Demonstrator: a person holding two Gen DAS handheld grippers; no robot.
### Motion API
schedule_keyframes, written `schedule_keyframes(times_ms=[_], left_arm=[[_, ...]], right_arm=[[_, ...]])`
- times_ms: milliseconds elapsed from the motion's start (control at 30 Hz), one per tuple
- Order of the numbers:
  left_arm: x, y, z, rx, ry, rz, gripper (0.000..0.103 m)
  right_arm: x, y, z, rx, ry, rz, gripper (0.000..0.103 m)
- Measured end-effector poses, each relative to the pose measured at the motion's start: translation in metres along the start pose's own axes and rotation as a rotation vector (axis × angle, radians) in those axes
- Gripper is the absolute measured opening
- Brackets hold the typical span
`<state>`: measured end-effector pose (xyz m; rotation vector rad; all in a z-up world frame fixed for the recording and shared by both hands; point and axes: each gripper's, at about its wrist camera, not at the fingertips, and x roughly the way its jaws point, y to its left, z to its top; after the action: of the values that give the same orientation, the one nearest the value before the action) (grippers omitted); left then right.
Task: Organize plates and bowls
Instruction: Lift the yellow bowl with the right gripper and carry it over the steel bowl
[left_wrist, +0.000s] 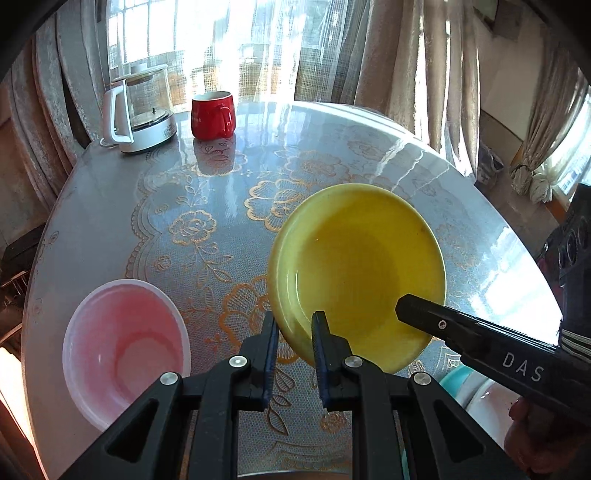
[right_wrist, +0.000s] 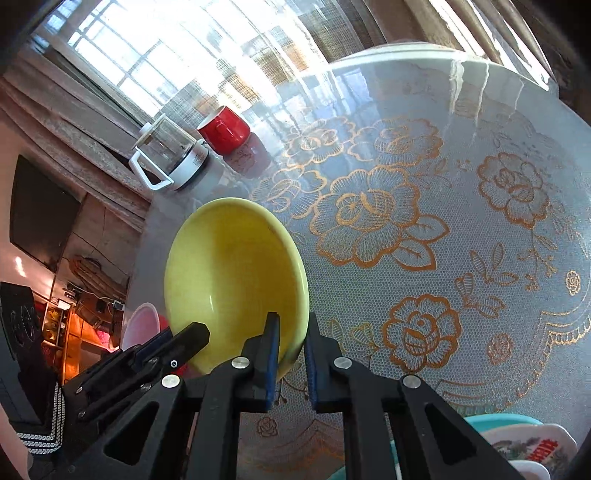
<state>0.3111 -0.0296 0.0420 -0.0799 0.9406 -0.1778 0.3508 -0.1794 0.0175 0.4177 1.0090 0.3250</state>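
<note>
1. Round glass-topped table (left_wrist: 110, 206) with a gold floral lace cloth carries everything.
2. Glossy yellow round plate (left_wrist: 362, 266) hangs tilted above it.
3. Translucent pink plastic bowl (left_wrist: 125, 354) rests left of the plate.
4. Left gripper (left_wrist: 294, 325) and right gripper (right_wrist: 291, 332) each clamp the plate's near rim.

plate (left_wrist: 358, 273) above table (left_wrist: 110, 206) | bowl (left_wrist: 125, 347) left of plate | mug (left_wrist: 212, 114) right of kettle (left_wrist: 142, 110), far edge
</note>
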Motion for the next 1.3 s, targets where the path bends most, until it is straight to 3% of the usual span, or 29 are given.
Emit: schedule_keyframes(times_ms=[700, 967, 1300], left_arm=[[-0.093, 0.016, -0.074, -0.041, -0.187, -0.057, 0.018], [-0.108, 0.029, -0.105, -0.084, -0.193, -0.112, 0.018], [-0.122, 0.046, -0.139, -0.097, -0.194, -0.102, 0.018]], right_arm=[[-0.060, 0.038, -0.080, -0.012, -0.125, 0.107, 0.013], [-0.077, 0.044, -0.112, -0.002, -0.162, 0.135, 0.013], [-0.075, 0.056, -0.142, -0.017, -0.137, 0.163, 0.013]])
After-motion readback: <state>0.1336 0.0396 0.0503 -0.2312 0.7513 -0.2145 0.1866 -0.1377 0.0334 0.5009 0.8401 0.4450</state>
